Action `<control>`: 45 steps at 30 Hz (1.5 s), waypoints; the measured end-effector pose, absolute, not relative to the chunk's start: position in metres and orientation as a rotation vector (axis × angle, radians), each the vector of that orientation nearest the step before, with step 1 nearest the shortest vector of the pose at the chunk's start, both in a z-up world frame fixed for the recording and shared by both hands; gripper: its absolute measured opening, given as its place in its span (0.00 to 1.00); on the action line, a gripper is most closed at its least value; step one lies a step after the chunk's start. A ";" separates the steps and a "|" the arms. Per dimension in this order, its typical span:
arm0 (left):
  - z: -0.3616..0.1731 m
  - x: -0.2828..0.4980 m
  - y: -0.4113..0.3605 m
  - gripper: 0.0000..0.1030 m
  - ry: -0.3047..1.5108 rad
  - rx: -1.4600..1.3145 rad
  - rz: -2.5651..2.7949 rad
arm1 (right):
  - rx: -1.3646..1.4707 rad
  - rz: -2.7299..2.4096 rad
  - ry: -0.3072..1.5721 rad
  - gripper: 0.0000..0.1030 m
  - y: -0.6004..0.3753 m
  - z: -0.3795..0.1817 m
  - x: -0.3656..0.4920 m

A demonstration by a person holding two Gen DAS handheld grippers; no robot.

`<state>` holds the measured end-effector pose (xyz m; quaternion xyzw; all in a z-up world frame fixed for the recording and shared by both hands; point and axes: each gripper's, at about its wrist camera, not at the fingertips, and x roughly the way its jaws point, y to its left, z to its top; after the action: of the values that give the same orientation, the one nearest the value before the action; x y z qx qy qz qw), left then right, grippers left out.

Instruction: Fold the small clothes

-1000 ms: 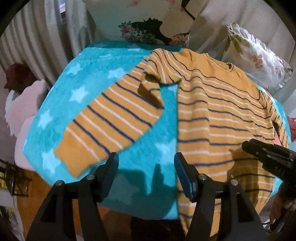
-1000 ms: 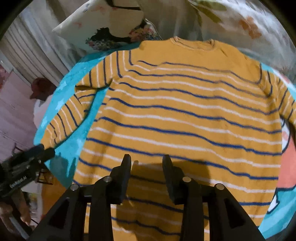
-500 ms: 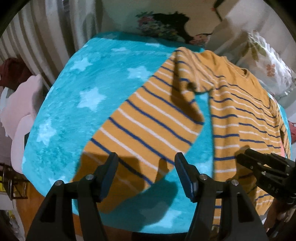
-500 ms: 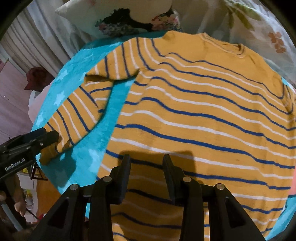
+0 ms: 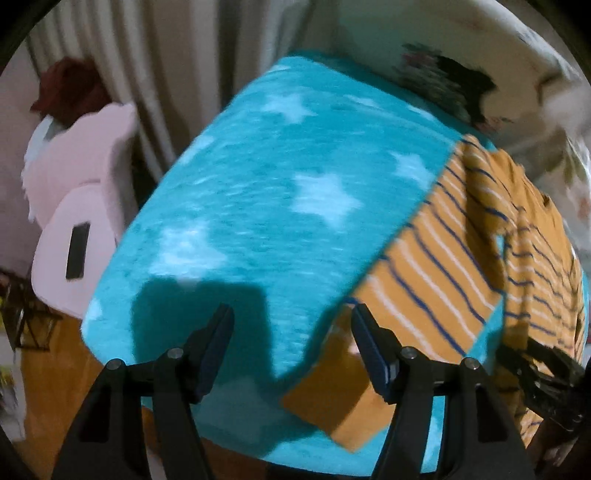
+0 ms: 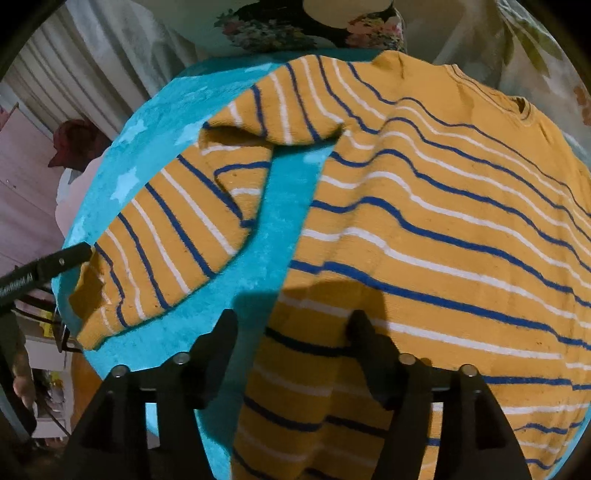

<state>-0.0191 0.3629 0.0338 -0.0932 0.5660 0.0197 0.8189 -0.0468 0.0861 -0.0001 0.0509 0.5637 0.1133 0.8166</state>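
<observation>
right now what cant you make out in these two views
- Sweater hem: right wrist view, cut off by the bottom edge and the right gripper.
- Sleeve cuff contact: left wrist view, motion blur, left gripper shadow.
- Far sleeve: outside both views.

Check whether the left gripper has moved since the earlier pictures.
Yes. The left gripper has swung leftward: against the turquoise star-patterned blanket, the orange striped sweater's sleeve cuff shifted from left of its fingers to right.

Teal star-print blanket [image 5: 258, 206], spread over the work surface. Floral pillow [image 6: 306, 26] at its far edge; pale pleated curtain [image 5: 192, 66] behind. Pink chair [image 5: 85, 206] beside the blanket, dark red hat [image 5: 70, 86] above it.
</observation>
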 end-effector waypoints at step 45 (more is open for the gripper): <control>0.171 0.058 0.184 0.03 1.089 -0.236 -0.496 | 0.448 -0.064 1.019 0.66 -0.113 0.043 -0.095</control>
<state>0.0579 0.1842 0.1706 -0.1110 0.5115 -0.2328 0.8197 -0.0952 -0.1127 0.0434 0.2127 0.4836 -0.0302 0.8485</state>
